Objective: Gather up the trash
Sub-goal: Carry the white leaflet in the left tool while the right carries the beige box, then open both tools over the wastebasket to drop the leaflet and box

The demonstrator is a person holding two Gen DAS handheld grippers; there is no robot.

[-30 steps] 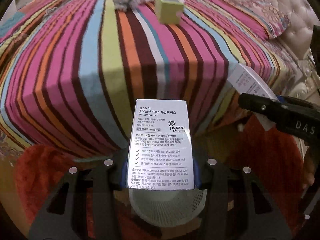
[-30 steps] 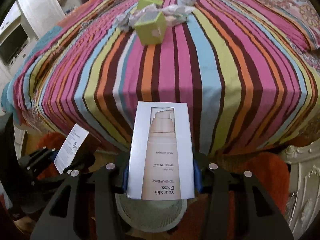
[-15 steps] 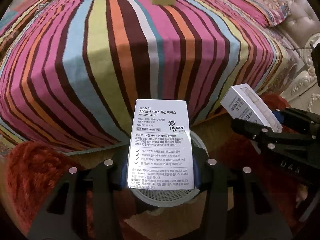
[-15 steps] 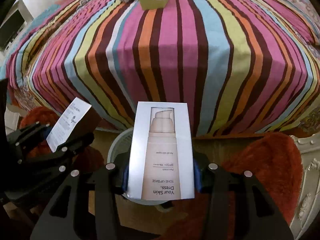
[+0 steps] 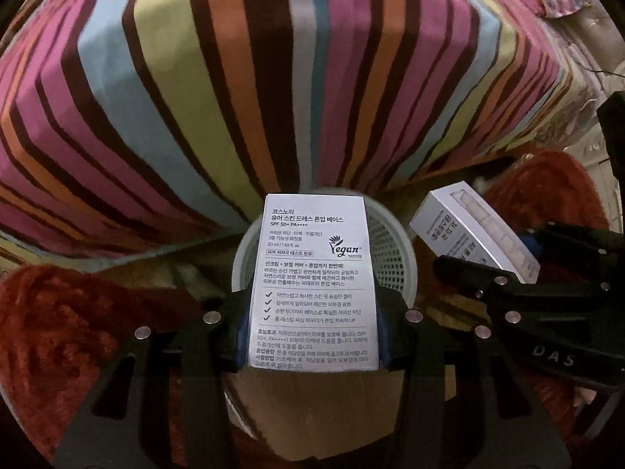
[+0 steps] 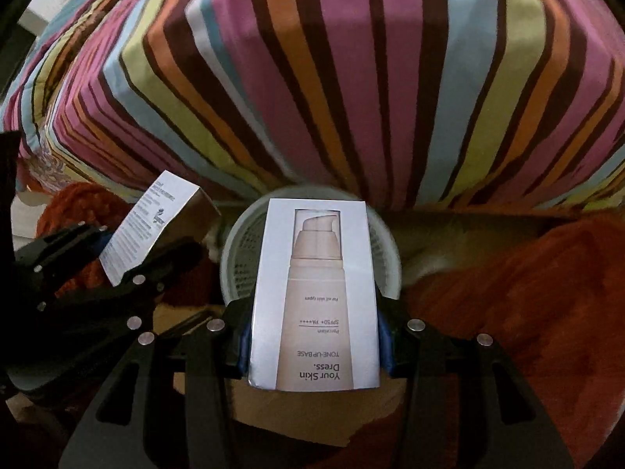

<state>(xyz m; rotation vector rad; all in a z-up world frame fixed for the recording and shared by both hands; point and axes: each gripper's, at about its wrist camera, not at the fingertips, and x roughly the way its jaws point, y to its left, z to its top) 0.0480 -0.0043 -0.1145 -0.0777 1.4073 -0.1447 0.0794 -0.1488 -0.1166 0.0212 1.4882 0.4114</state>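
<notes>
My left gripper (image 5: pixel 312 336) is shut on a white cosmetics box with Korean print (image 5: pixel 314 285), held upright just over a white mesh waste basket (image 5: pixel 394 258) on the floor. My right gripper (image 6: pixel 312 340) is shut on a white box showing a pump bottle (image 6: pixel 316 293), held over the same basket (image 6: pixel 242 258). Each gripper shows in the other's view: the right one with its box (image 5: pixel 476 230) at right, the left one with its box (image 6: pixel 152 230) at left.
The striped bedspread (image 5: pixel 273 78) hangs down right behind the basket and fills the upper view. A shaggy red-orange rug (image 6: pixel 508 273) lies on both sides of the basket over a wooden floor (image 5: pixel 312 398). An ornate cream bed frame (image 5: pixel 601 156) stands at far right.
Both grippers have dropped lower and closer to the basket with their boxes. The green cartons and crumpled paper on the bed have left the view.
</notes>
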